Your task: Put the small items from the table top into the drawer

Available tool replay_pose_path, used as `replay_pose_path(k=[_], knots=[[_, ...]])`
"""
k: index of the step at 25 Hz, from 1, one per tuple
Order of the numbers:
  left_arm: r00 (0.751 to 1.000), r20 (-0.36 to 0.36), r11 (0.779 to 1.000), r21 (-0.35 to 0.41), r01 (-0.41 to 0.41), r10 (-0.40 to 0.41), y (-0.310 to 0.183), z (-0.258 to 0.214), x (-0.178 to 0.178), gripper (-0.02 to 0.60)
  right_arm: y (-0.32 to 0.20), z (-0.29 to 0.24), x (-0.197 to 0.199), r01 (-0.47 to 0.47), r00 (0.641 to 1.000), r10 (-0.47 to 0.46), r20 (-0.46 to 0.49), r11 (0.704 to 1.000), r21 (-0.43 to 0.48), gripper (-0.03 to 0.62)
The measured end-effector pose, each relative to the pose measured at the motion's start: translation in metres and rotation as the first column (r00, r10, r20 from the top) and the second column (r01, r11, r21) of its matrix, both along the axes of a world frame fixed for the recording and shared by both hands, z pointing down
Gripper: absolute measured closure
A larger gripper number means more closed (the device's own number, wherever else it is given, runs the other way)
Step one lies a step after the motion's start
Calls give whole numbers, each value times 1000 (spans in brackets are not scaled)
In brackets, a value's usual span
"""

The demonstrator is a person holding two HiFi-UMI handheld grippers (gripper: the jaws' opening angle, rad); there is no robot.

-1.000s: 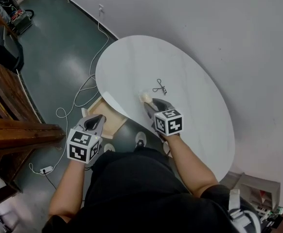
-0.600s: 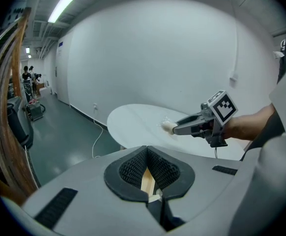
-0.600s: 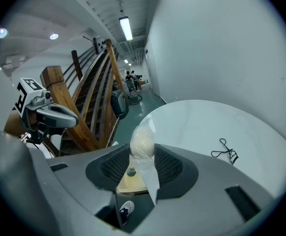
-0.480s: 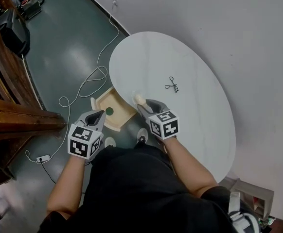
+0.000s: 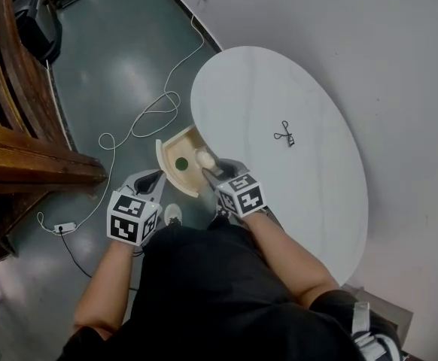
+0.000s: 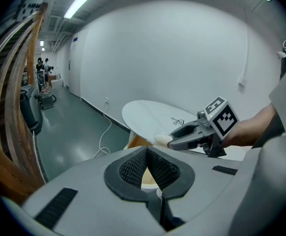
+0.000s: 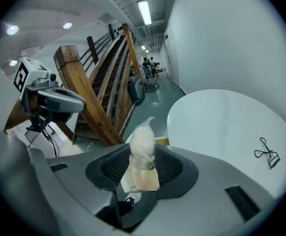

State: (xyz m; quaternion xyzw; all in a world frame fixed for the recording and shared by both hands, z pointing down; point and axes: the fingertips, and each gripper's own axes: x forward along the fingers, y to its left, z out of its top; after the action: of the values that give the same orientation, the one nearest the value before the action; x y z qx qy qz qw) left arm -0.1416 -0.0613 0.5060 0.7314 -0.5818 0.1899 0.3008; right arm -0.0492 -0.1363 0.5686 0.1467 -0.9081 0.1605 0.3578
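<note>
Head view: your right gripper (image 5: 211, 169) is clamped on a cream wrapped item (image 5: 205, 157), holding it over the open drawer (image 5: 164, 155) at the table's (image 5: 279, 89) left edge. Your left gripper (image 5: 150, 180), jaws together and empty, hovers just left.

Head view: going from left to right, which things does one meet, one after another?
power strip → left gripper → green disc in the drawer → wrapped pouch → black tool on the table
</note>
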Motion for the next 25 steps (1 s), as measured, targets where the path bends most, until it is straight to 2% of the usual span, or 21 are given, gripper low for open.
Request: replay_pose_path(k=[10,21,25], knots=[[995,-6,995,-36,96,-96,19,12,-31,566,8,63,-38,102,989,-107,-105,994,-47,439],[982,-1,981,-56,186,-187,31,16,-50,566,0,149,-56,105,960,-141,-240,982,-157,439],[980,-1,977,-75,199,-200,37,22,-53,566,-5,174,-69,120,945,-164,-283,979,-167,439]])
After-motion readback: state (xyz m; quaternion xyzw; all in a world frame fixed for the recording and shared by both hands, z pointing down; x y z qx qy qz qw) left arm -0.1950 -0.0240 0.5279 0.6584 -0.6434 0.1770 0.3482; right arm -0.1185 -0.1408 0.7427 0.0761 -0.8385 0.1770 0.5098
